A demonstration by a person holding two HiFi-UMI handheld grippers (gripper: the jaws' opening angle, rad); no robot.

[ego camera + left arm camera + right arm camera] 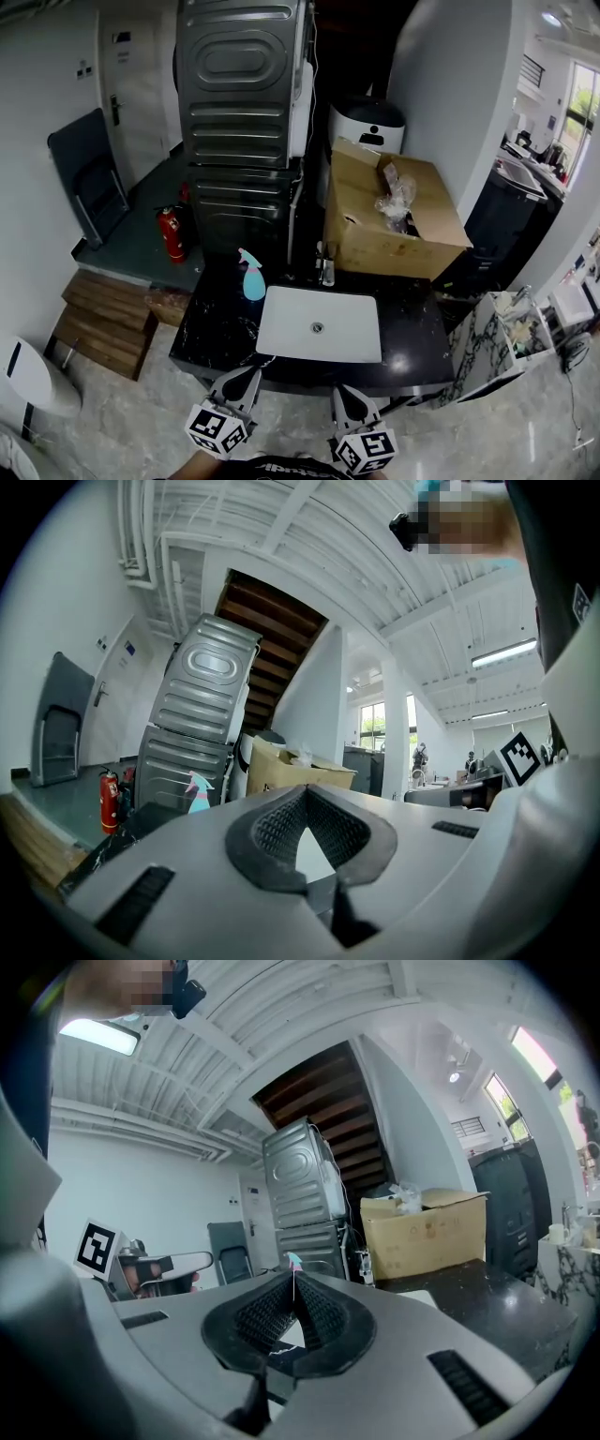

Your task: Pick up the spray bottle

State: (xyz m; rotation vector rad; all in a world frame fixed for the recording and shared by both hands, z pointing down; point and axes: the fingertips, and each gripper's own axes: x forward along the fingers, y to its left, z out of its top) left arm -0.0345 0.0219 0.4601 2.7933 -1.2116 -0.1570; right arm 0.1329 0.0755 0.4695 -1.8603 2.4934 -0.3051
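Observation:
A light-blue spray bottle (251, 277) with a pink trigger stands upright on the black counter (214, 330), just left of the white sink basin (361, 333). Both grippers hover at the counter's near edge, well short of the bottle. My left gripper (253, 373) is shut with nothing in it, and the bottle (197, 794) shows far off to its left in the left gripper view. My right gripper (343, 392) also has its jaws together and empty. In the right gripper view only the bottle's top (294, 1261) peeks over the closed tips.
A faucet (326, 268) stands behind the basin. An open cardboard box (427, 211) sits at the counter's back right. Stacked grey appliances (242, 112) rise behind the bottle. A red fire extinguisher (171, 234) and wooden steps (103, 314) are on the floor to the left.

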